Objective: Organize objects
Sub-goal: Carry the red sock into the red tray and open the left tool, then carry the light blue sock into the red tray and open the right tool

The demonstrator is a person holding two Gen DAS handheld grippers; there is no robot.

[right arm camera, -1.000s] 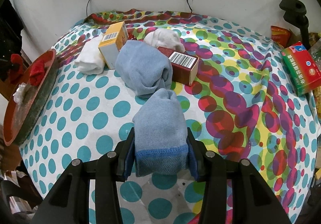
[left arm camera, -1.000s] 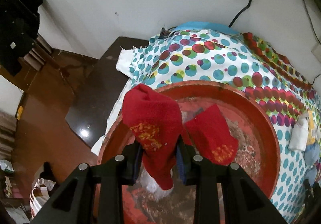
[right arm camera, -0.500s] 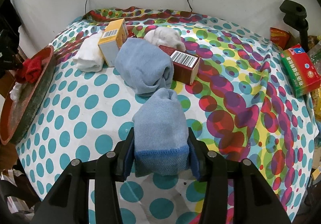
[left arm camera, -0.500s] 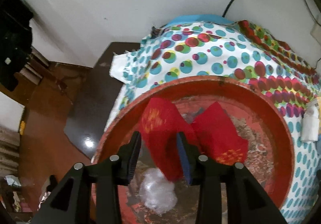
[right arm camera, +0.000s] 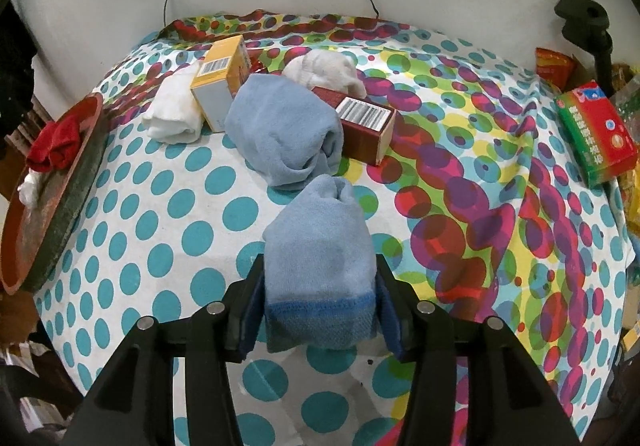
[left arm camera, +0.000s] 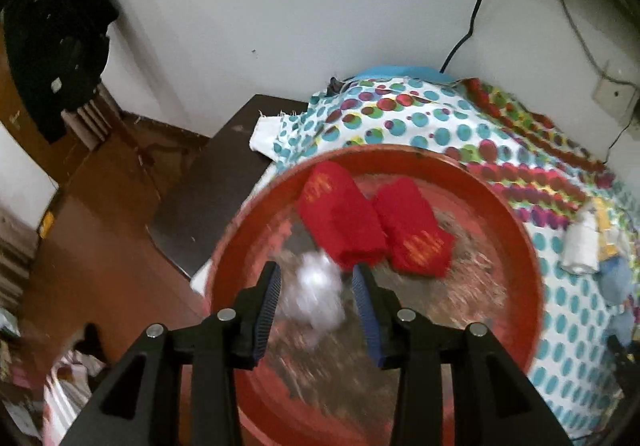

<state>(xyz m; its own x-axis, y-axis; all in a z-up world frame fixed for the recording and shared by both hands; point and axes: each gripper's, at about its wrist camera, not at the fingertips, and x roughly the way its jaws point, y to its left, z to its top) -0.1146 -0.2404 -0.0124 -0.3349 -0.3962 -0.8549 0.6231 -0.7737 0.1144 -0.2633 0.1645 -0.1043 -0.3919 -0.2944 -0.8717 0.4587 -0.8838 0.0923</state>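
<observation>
Left gripper [left arm camera: 317,291] hangs over the red tray [left arm camera: 532,270], jaws apart and holding nothing; a white crumpled wad [left arm camera: 316,296] lies on the tray below the gap. Two red socks [left arm camera: 340,222] lie side by side in the tray, touching, just beyond the fingertips. Right gripper [right arm camera: 320,300] has a light blue sock [right arm camera: 320,246] between its jaws, which are opening, pads at the sock's sides. Sock rests on the dotted tablecloth [right arm camera: 160,230], near a second blue sock [right arm camera: 284,134], two boxes [right arm camera: 224,82] and white socks [right arm camera: 176,114].
</observation>
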